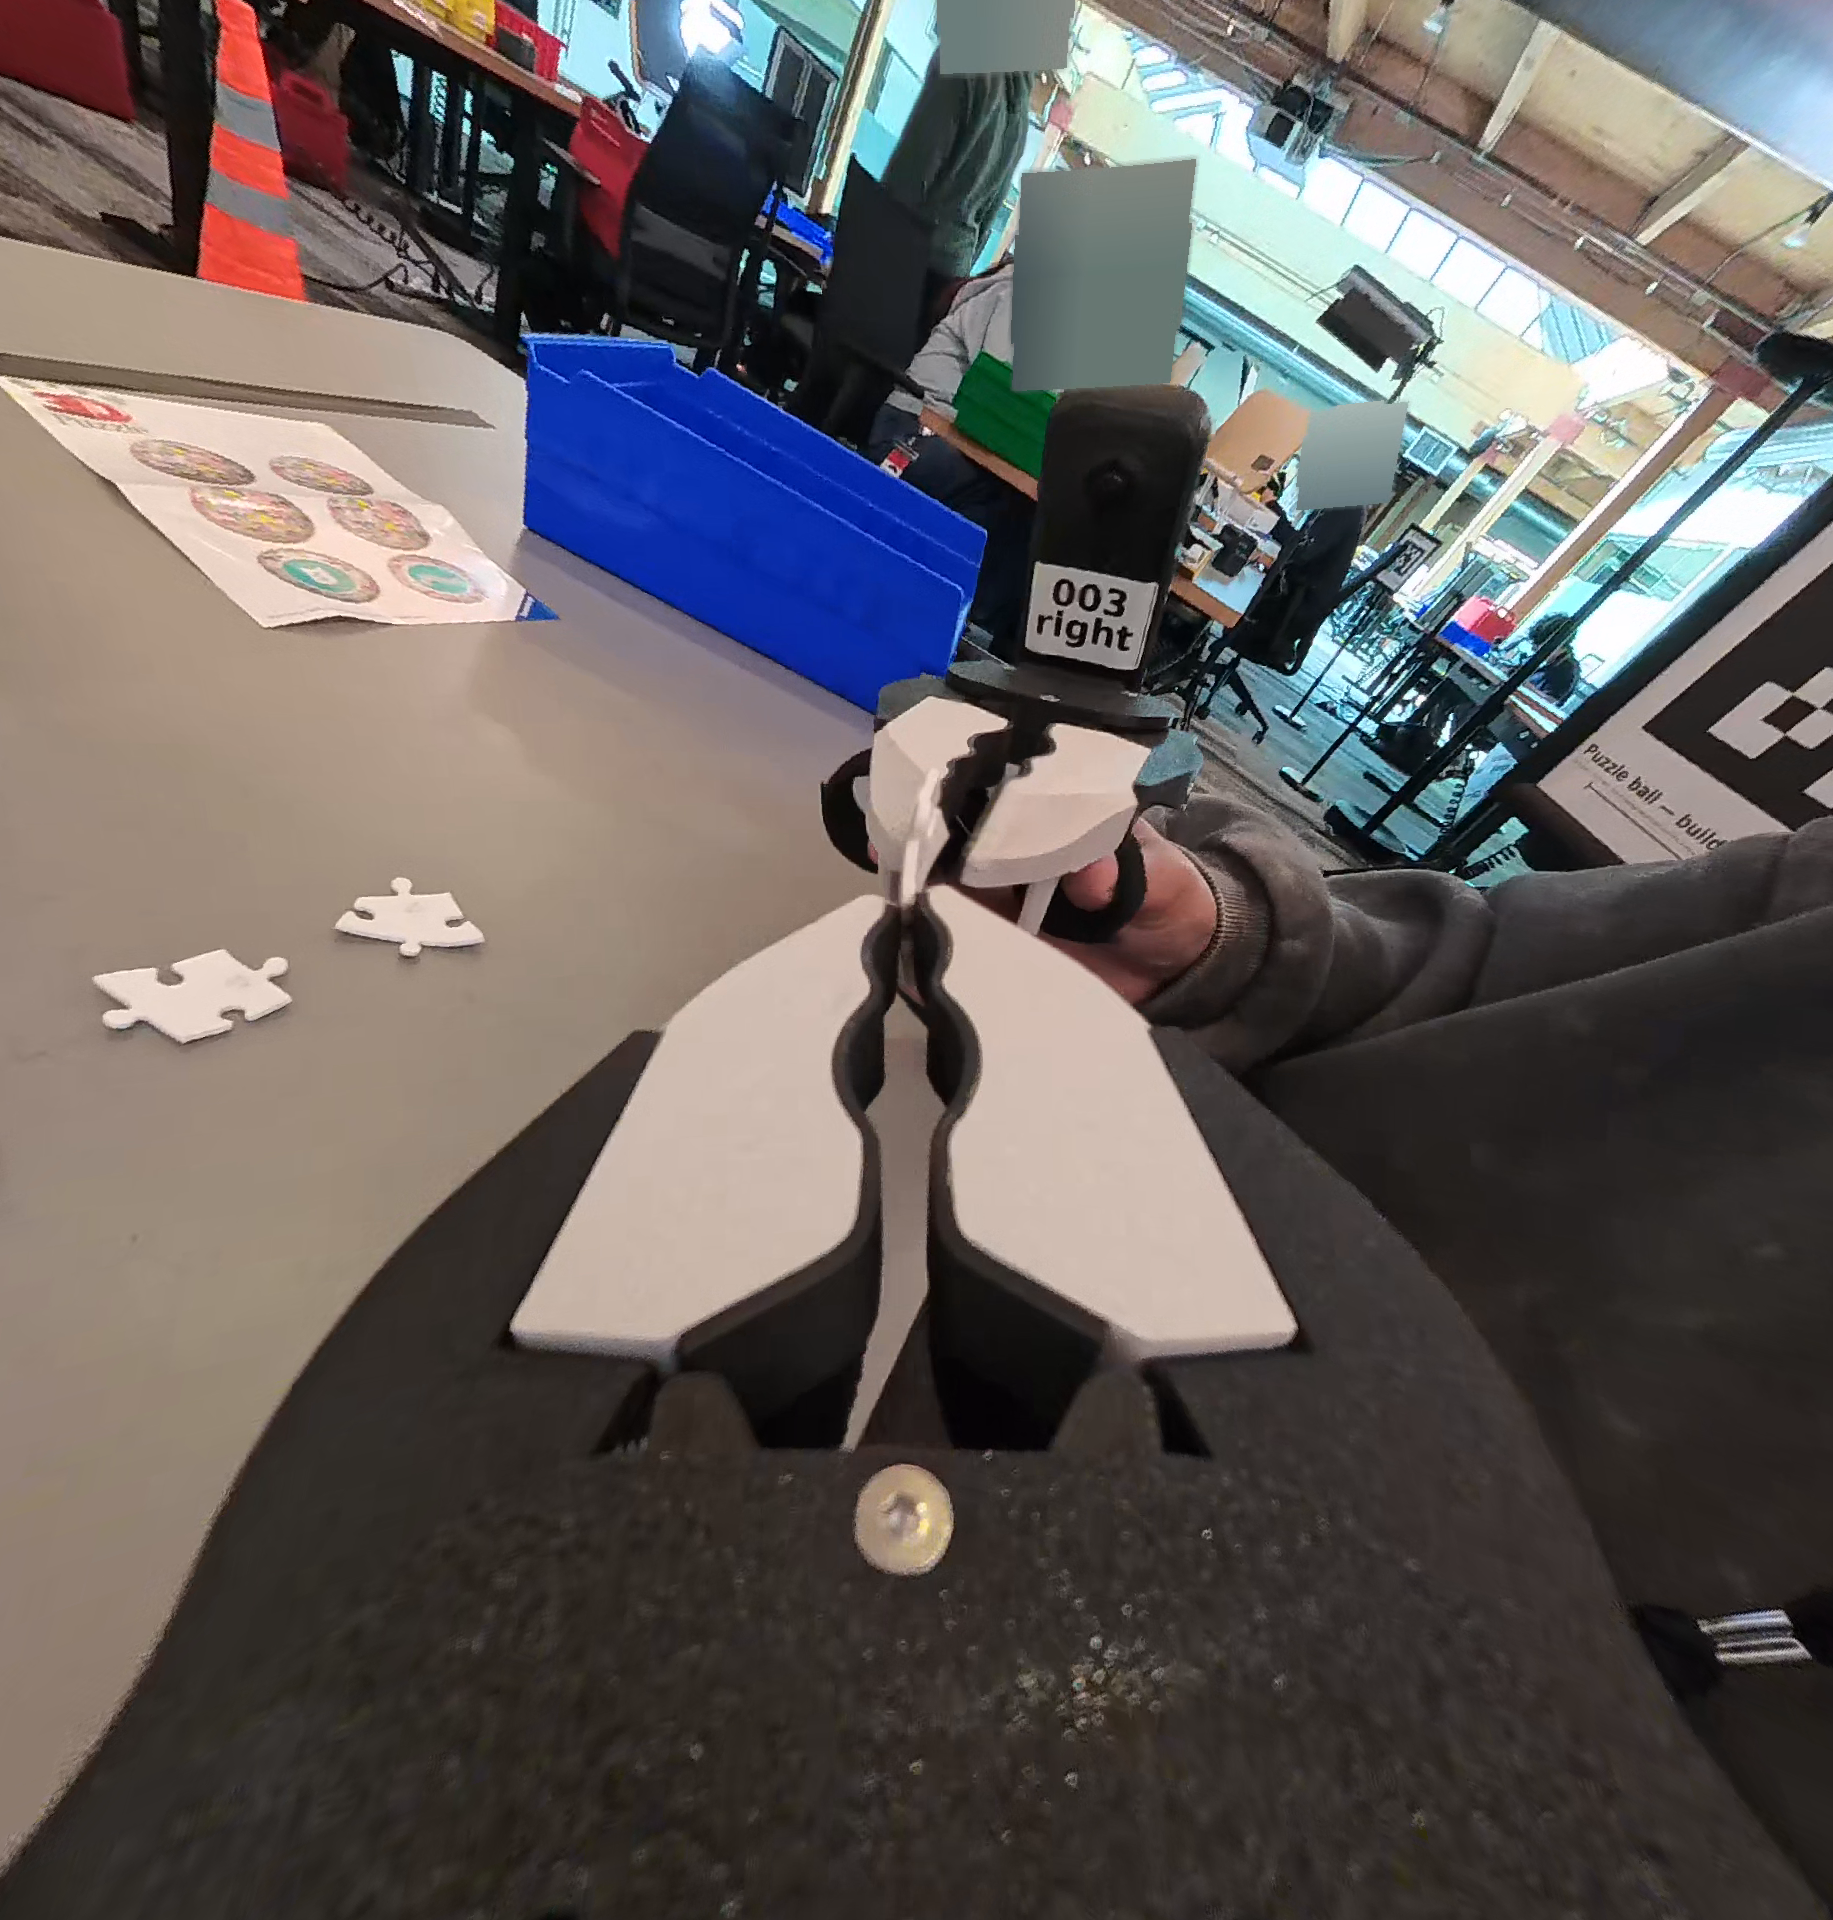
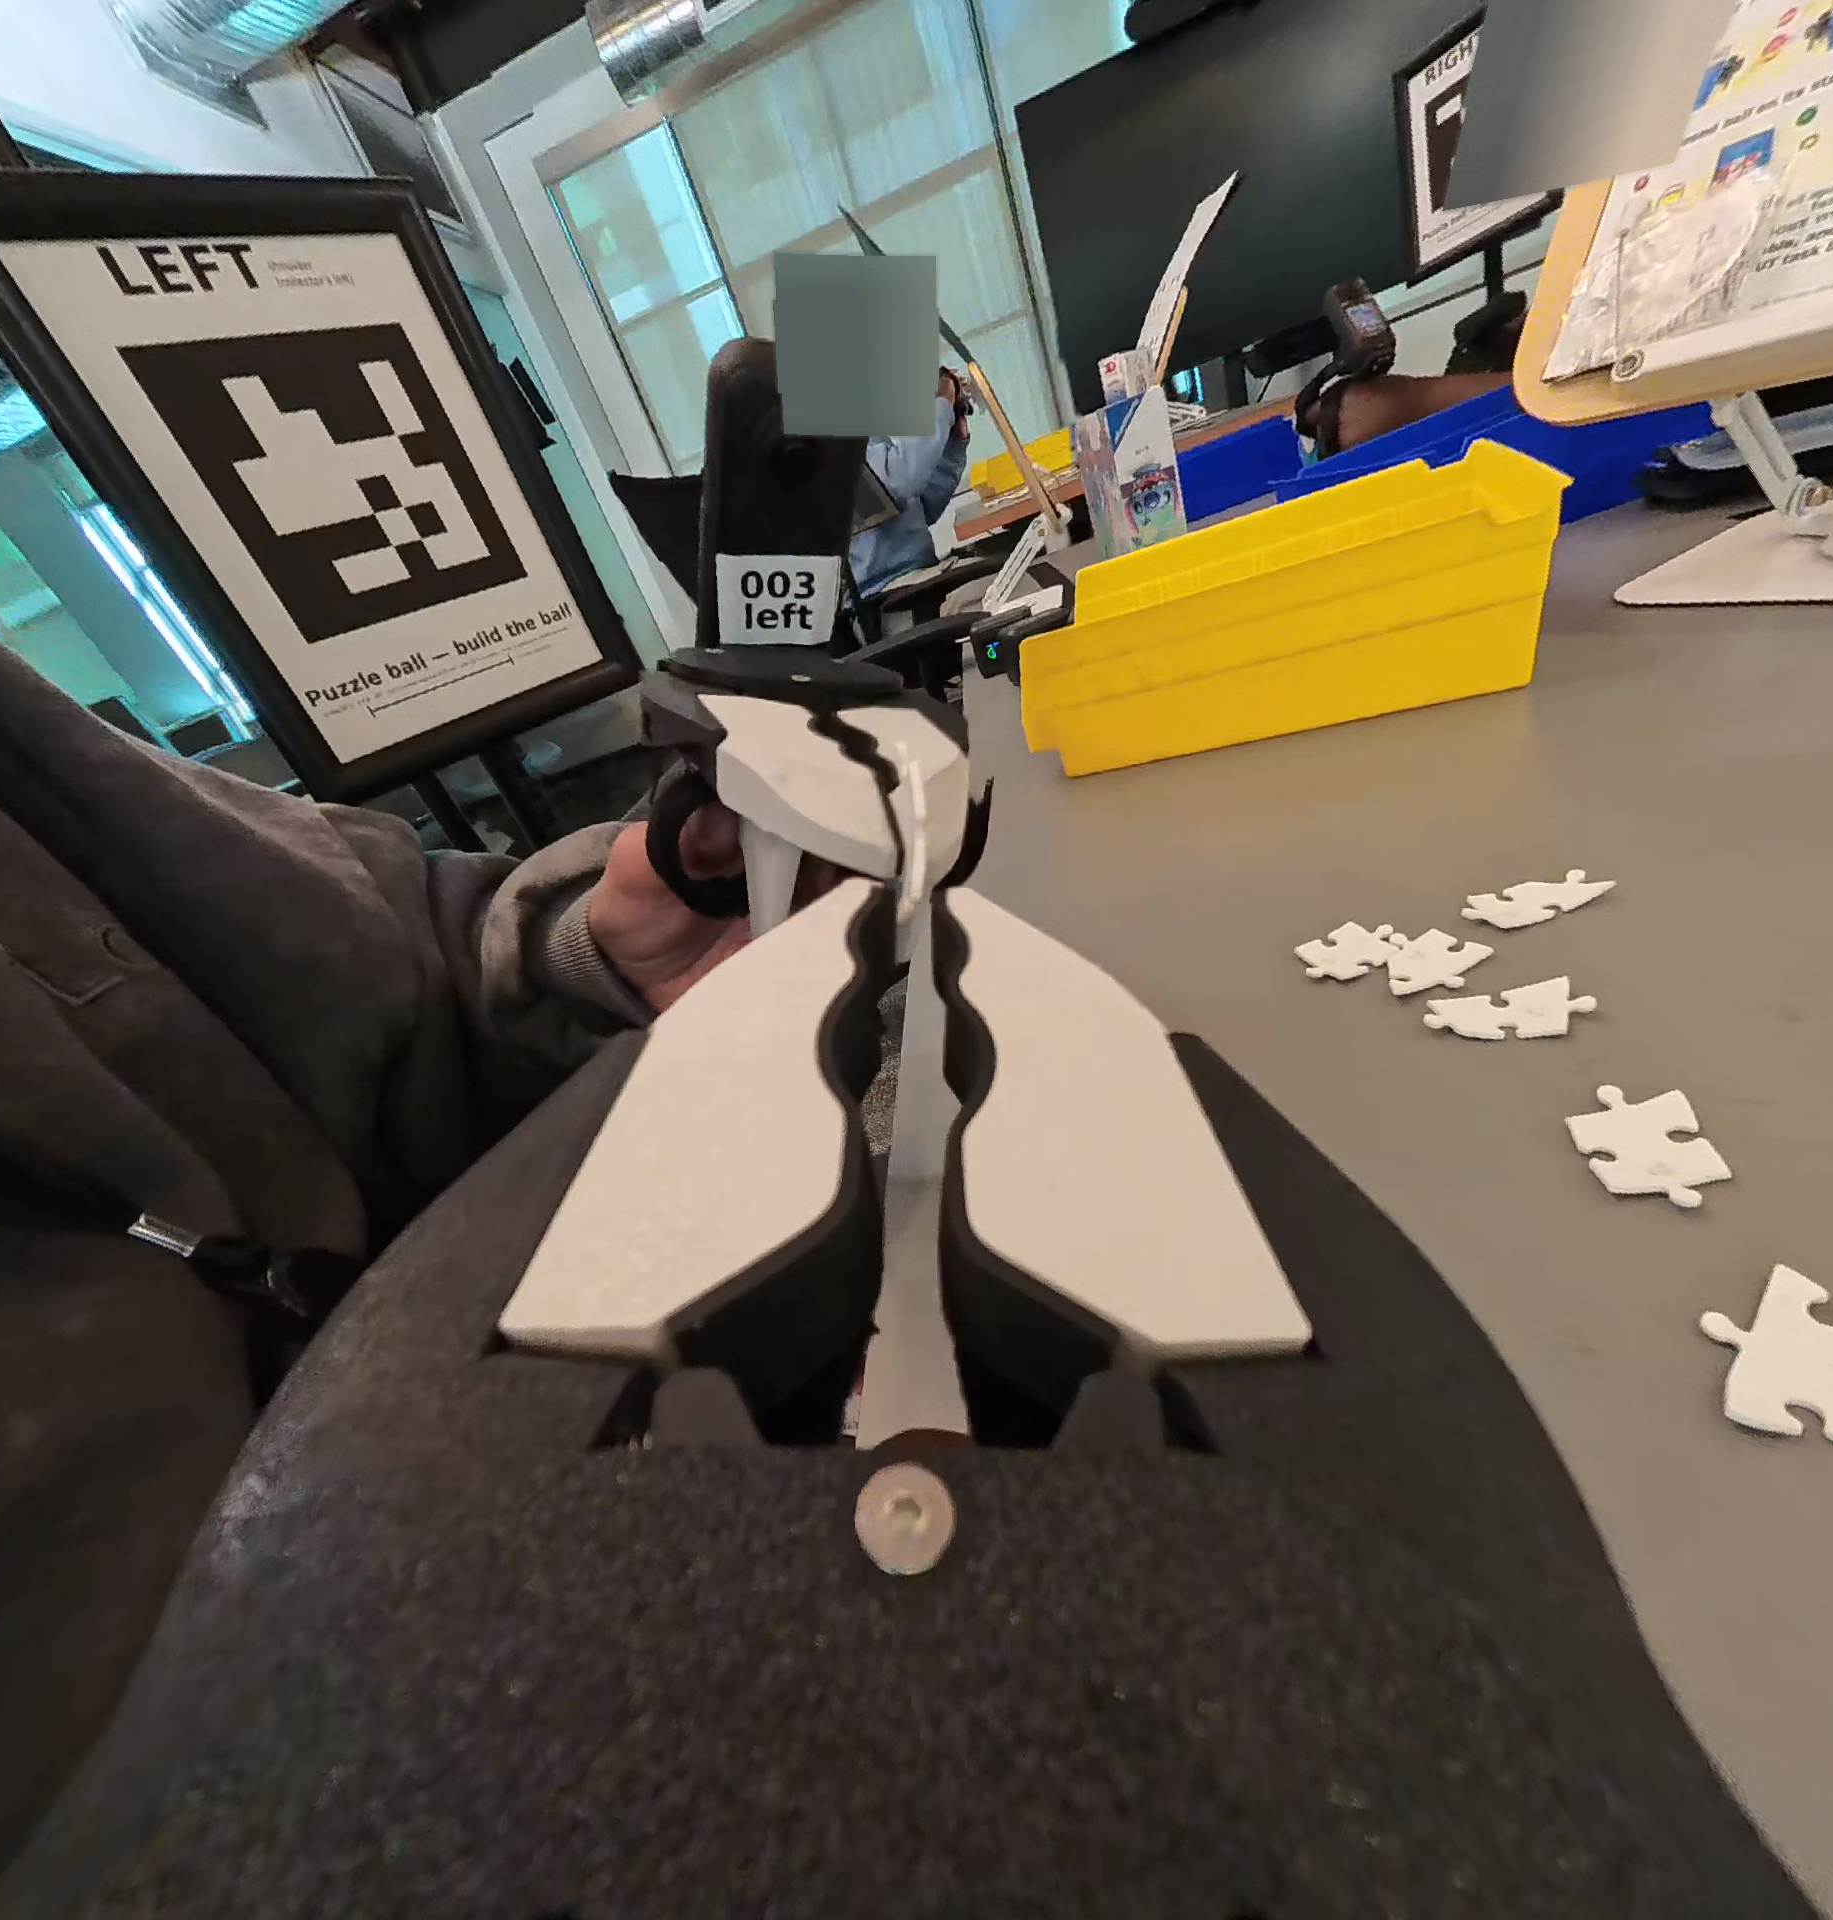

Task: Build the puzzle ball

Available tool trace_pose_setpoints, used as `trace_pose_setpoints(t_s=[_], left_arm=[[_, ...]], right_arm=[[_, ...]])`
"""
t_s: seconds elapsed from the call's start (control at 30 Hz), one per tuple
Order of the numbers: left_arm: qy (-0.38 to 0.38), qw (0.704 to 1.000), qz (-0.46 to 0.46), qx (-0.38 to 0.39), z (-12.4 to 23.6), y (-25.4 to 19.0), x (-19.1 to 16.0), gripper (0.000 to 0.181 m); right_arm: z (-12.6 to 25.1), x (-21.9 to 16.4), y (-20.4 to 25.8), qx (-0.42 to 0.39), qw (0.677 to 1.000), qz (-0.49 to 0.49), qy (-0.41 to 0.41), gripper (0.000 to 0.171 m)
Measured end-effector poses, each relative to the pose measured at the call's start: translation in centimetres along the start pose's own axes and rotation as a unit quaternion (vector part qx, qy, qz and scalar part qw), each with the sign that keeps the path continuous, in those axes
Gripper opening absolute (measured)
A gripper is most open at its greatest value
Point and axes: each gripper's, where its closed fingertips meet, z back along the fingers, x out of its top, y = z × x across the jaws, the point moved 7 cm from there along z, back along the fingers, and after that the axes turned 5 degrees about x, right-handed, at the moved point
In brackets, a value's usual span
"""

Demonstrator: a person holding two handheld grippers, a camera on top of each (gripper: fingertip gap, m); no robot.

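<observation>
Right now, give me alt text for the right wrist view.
The right hand-held gripper and left hand-held gripper meet tip to tip, each pinching a white puzzle piece. Loose pieces and a yellow bin sit on the grey table.

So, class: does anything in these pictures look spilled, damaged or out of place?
Nothing stands out. Loose white pieces lie flat on the grey table, and each claw, left and right, pinches a piece edge-on, tips meeting in mid-air.

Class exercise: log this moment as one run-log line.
left gripper: shut on puzzle piece | right gripper: shut on puzzle piece | pieces meeting tip to tip above table | loose pieces on table
</observation>
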Motion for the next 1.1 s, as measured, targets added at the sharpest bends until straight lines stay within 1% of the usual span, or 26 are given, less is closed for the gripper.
trace_pose_setpoints(t_s=[0.07, 0.27, 0.33, 0.47, 0.77, 0.9, 1.1], left_arm=[[0.000, 1.000, 0.001, -0.002, -0.2, -0.1, -0.1, 0.001], [0.028, 1.000, -0.007, 0.002, -0.8, -0.1, -0.9, 0.002], [0.031, 0.999, -0.019, 0.010, -0.8, -0.3, -0.9, 0.002], [0.038, 0.999, -0.016, 0.007, -0.7, -0.2, -1.1, 0.002], [0.026, 1.000, 0.013, 0.000, -0.2, 0.4, -0.8, 0.002], [0.025, 0.999, 0.021, -0.003, -0.3, 0.5, -0.8, 0.002], [0.027, 0.999, 0.021, -0.009, -0.6, 0.4, -0.9, 0.002]], right_arm=[[0.1, -0.1, 0.0, -0.001, 1.000, -0.004, 0.005, 0.001], [0.4, 0.1, 0.1, -0.015, 1.000, 0.013, 0.017, 0.000], [0.3, 0.1, 0.2, -0.016, 0.999, 0.022, 0.027, 0.000], [0.5, 0.0, 0.4, -0.031, 0.997, 0.047, 0.046, 0.000], [1.3, 0.3, -0.1, -0.044, 0.998, 0.049, 0.023, 0.000], [1.0, 0.3, -0.3, -0.038, 0.998, 0.037, 0.012, 0.012], [0.6, 0.3, -0.3, -0.022, 0.999, 0.024, 0.004, 0.012]])
